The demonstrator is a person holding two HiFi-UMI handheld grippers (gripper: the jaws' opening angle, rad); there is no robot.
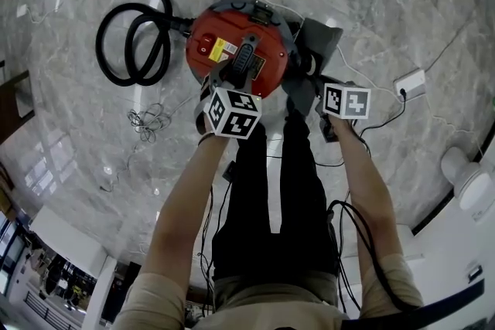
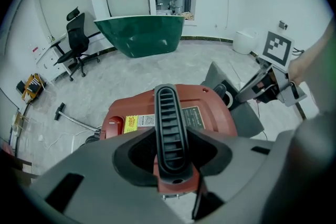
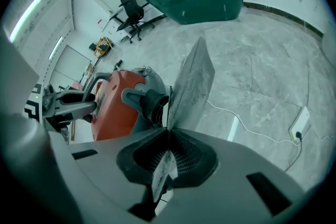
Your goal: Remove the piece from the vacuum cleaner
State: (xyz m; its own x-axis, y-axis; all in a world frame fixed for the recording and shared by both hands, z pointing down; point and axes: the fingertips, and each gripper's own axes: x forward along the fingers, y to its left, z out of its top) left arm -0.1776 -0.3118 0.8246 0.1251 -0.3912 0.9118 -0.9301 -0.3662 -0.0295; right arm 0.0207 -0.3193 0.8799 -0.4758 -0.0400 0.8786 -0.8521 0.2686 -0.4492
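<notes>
Left gripper [image 2: 169,132]: clamped on carry handle [image 2: 168,105].
Right gripper [image 3: 167,136]: clenched on grey panel [image 3: 191,86], vacuum cleaner's [image 1: 220,50] 3 o'clock.
Progress: panel judged not yet detached.

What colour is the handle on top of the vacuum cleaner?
Black handle, clearest in the left gripper view.

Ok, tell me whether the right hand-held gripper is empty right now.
No, the right hand-held gripper is clamped on the thin grey panel that stands next to the red vacuum cleaner.
</notes>
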